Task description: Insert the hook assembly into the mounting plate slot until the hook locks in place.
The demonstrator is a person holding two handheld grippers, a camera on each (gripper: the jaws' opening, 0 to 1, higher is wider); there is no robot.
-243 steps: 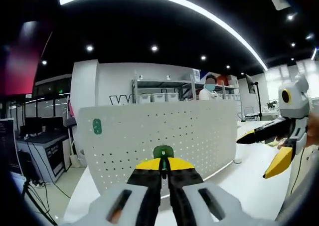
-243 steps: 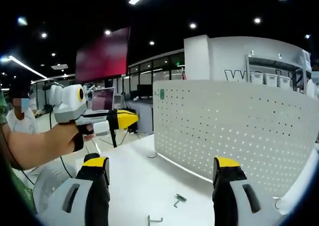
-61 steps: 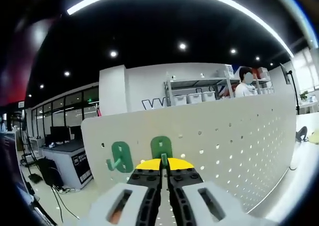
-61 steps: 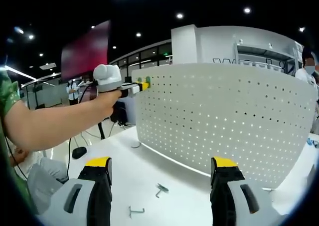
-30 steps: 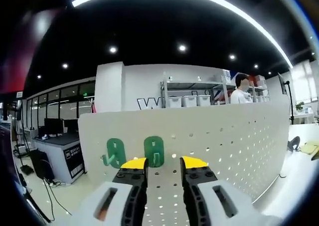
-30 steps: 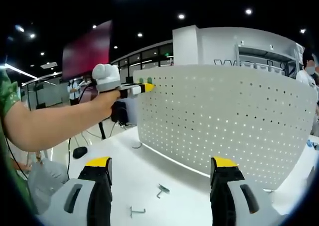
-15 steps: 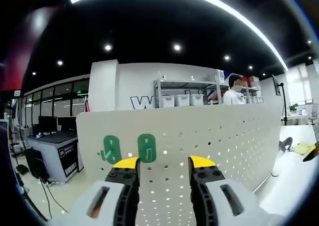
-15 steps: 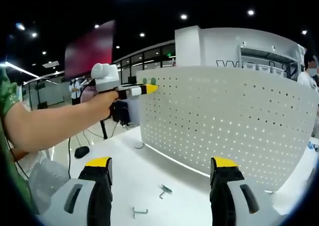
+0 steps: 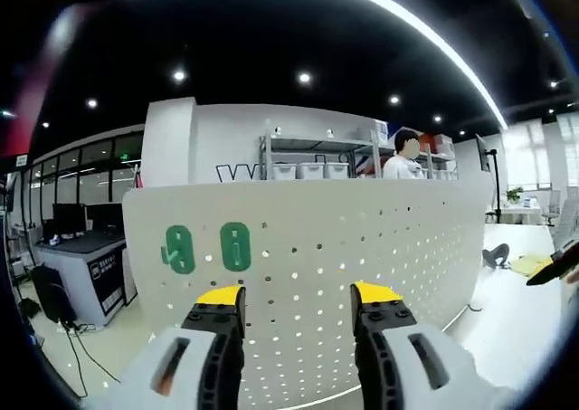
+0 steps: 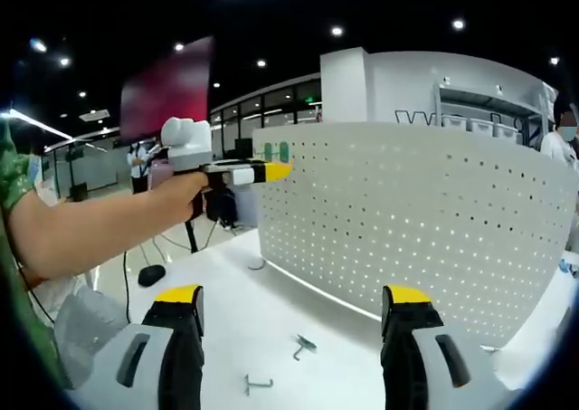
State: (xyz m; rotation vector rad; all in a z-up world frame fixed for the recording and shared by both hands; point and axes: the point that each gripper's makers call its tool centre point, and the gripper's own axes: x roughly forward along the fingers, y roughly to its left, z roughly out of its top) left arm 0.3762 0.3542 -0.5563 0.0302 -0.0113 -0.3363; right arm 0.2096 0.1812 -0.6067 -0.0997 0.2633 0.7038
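A white table [image 10: 271,324] carries an upright white pegboard [image 9: 362,247], curved by the lens and standing along the table's far side in the right gripper view. Two green hook assemblies sit side by side near the pegboard's upper left corner: the left green hook [image 9: 178,249] and the right green hook [image 9: 235,246], both flat against the perforated face and apart from either gripper.

The left gripper [image 9: 298,301] faces the pegboard with its yellow-tipped jaws spread wide and nothing between them. In the right gripper view it reaches in from the left, gripped by a hand [image 10: 185,197], its tip just short of the pegboard's left edge beside the green hooks.

The right gripper [image 10: 294,303] is also spread wide and empty, above the table's near edge. Two small metal hooks [image 10: 304,344] lie loose on the table between its jaws, one nearer [image 10: 257,385].
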